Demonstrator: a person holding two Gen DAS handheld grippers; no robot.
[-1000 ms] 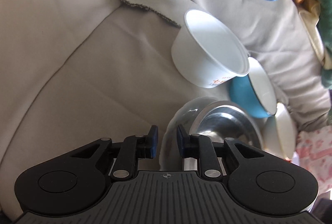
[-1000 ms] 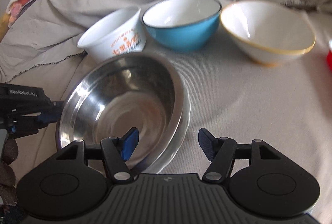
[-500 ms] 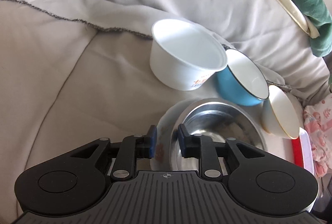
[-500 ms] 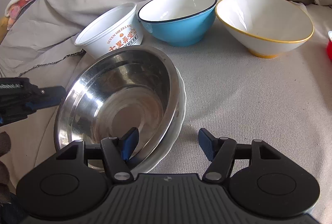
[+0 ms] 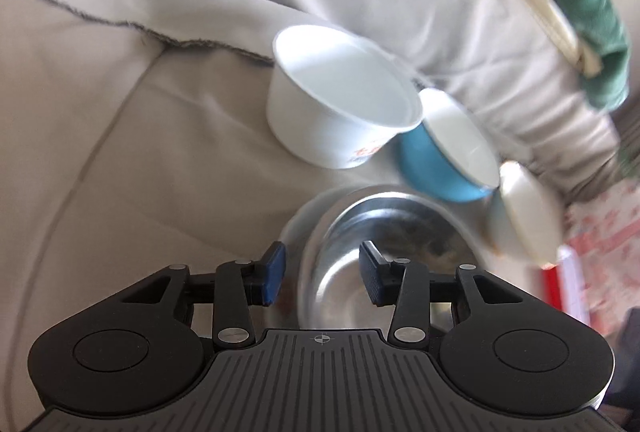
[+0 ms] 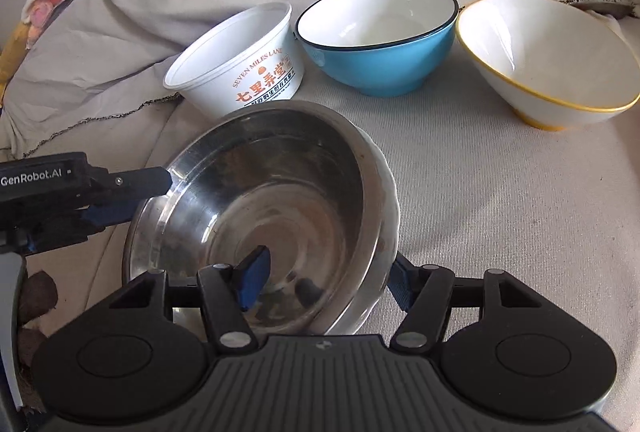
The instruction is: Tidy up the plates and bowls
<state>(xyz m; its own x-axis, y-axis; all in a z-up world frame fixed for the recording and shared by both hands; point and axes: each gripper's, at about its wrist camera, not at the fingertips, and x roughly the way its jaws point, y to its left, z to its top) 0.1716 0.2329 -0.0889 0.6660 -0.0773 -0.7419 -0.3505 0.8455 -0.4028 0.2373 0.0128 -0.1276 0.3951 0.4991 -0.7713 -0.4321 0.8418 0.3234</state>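
One shiny steel bowl on plate

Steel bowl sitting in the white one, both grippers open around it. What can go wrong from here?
1. The steel bowl sits tilted in the white dish beneath; a one-sided pull may lift only the steel bowl or tip the pair.
2. The right gripper straddles the near rim, one finger inside; closing could slip on polished metal.
3. The left gripper is open at the opposite rim; a nudge could shove the stack toward the paper tub.
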